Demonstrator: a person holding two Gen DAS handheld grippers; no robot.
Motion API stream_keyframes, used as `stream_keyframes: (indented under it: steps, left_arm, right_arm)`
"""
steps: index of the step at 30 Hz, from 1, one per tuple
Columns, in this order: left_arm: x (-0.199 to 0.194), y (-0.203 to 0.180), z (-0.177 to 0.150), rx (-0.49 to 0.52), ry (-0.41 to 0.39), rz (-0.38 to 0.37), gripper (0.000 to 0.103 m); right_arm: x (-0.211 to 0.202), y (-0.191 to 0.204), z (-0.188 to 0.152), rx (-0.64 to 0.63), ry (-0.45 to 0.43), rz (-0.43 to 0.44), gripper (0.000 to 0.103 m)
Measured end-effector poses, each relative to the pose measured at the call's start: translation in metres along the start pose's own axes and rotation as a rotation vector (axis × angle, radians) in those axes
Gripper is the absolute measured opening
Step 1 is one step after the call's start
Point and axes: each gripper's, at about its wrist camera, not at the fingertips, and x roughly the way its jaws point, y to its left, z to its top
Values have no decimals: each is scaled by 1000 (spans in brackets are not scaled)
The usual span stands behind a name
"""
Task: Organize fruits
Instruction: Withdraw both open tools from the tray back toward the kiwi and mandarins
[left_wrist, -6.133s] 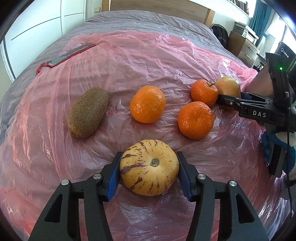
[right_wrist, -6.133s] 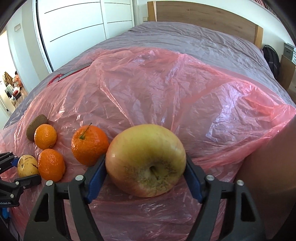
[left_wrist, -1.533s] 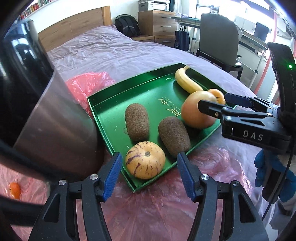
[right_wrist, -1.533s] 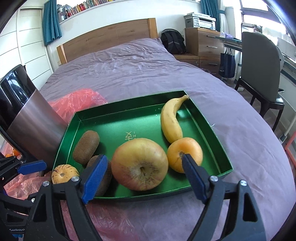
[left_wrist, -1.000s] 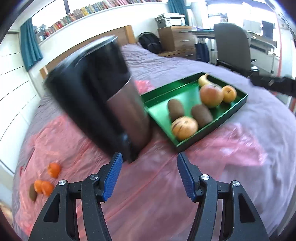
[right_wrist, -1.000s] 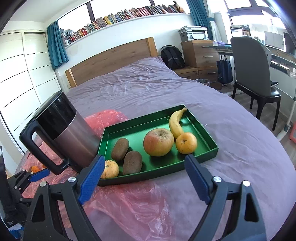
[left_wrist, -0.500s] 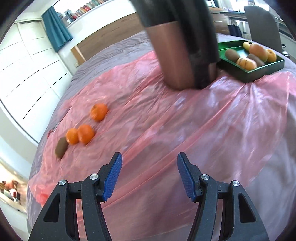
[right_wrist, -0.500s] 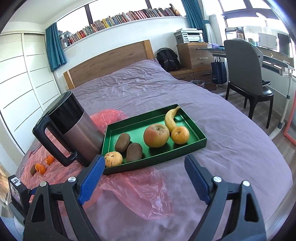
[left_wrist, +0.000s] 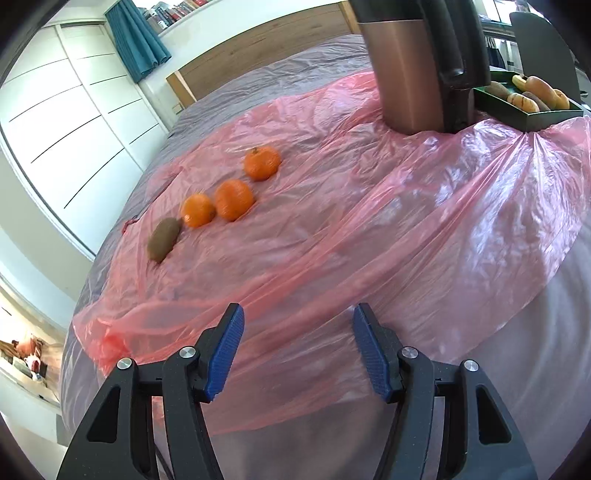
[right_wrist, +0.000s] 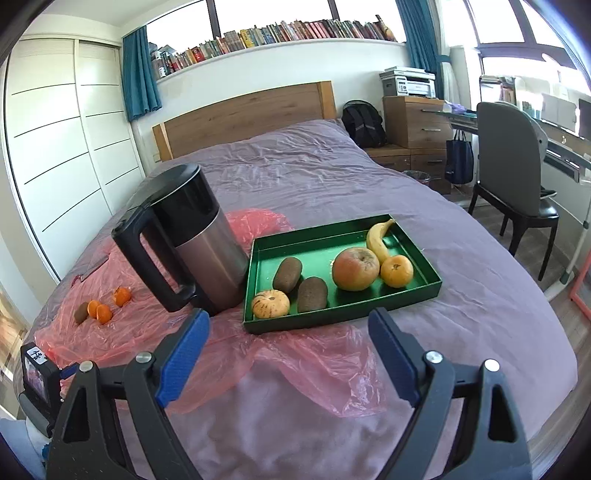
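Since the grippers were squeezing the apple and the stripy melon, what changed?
Both fruits were carried to the green tray and let go: apple, stripy melon. Left gripper and right gripper backed away, jaws open. The three oranges and kiwi stayed put.

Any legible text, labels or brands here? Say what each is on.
No text reads clearly.
White sticker on the black device, lower left: handwritten mark, too small.
Gold print on the green tray floor: mostly behind the apple, unreadable.
Book spines: too small.

Glossy crinkled pink plastic sheet (left_wrist: 369, 206)
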Motion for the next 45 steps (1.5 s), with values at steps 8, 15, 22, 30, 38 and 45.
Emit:
stream_keyframes:
  steps: [8, 15, 22, 30, 38, 45]
  left_arm:
    - [-7, 35, -27, -41, 15, 48, 56]
    - [-20, 72, -63, -100, 35, 89, 56]
    - [-24, 105, -75, -181, 27, 110, 56]
    - [-28, 136, -88, -249, 19, 135, 56]
    - [-27, 170, -99, -362, 13, 119, 56]
    - [-31, 189, -96, -419, -5, 109, 56]
  right_arm:
    - [-8, 35, -3, -41, 9, 53, 103]
    - [-11, 77, -12, -91, 21, 125, 103]
    - [-14, 129, -24, -164, 40, 190, 103]
    - [-21, 172, -39, -232, 68, 225, 103]
    - [-30, 207, -48, -286, 109, 234, 103]
    - [-19, 243, -47, -319, 146, 269, 103]
